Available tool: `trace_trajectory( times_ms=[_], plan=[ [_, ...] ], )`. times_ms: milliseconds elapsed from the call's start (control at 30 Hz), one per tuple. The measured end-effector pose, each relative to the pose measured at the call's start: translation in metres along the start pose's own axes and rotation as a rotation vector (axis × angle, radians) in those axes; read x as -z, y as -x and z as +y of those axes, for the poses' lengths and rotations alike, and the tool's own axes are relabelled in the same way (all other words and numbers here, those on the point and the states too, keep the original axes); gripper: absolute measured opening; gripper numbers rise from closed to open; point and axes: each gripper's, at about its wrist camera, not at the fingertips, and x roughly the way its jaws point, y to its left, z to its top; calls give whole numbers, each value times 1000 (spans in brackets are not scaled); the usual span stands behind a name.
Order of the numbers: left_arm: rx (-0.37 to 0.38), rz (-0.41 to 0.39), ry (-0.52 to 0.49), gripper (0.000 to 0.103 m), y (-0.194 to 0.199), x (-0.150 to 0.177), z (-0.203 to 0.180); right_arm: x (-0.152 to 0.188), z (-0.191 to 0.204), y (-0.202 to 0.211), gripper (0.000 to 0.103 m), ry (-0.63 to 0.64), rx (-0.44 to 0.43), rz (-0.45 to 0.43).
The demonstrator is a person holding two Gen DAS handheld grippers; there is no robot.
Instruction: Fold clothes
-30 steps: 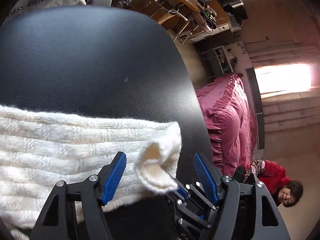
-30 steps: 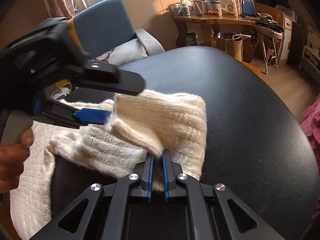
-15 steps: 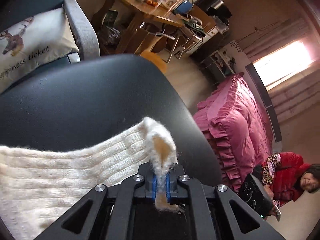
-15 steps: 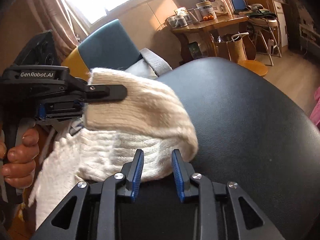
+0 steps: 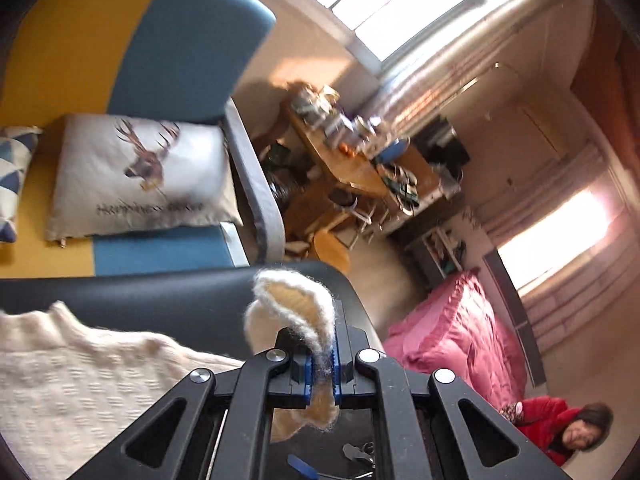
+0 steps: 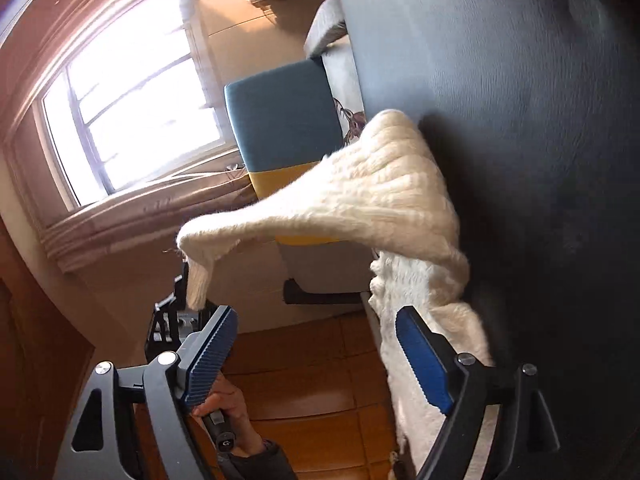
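A cream knitted sweater lies on a black leather surface. My left gripper is shut on a corner of the sweater, and the fuzzy edge sticks up between its blue pads. In the right wrist view that corner is lifted off the surface, with the knit stretched from it down to the black surface. My right gripper is open with nothing between its fingers, beside the hanging part of the sweater. A hand holds the left gripper's handle.
A blue and yellow sofa with a deer-print cushion stands behind the black surface. A cluttered wooden table, a pink-covered bed and a person in red are further off. Wooden floor lies below.
My left gripper has shut on the sweater corner and lifted it up and away from the surface. My right gripper has let go of the sweater, opened wide and rolled sideways.
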Motion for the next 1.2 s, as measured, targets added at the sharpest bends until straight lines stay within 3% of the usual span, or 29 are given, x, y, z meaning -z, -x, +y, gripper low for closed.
trace_trajectory(
  times_ms=[200, 567, 833, 1200],
  plan=[
    [2, -73, 18, 7, 67, -2, 37, 29, -25, -54, 85, -168, -81, -8],
    [-14, -179, 106, 7, 158, 18, 110, 24, -25, -103, 89, -150, 23, -76],
    [-116, -138, 208, 7, 167, 55, 190, 22, -8, -113, 88, -12, 164, -41],
    [-281, 19, 296, 7, 152, 119, 287, 31, 7, -115, 88, 187, 386, 29]
  ],
)
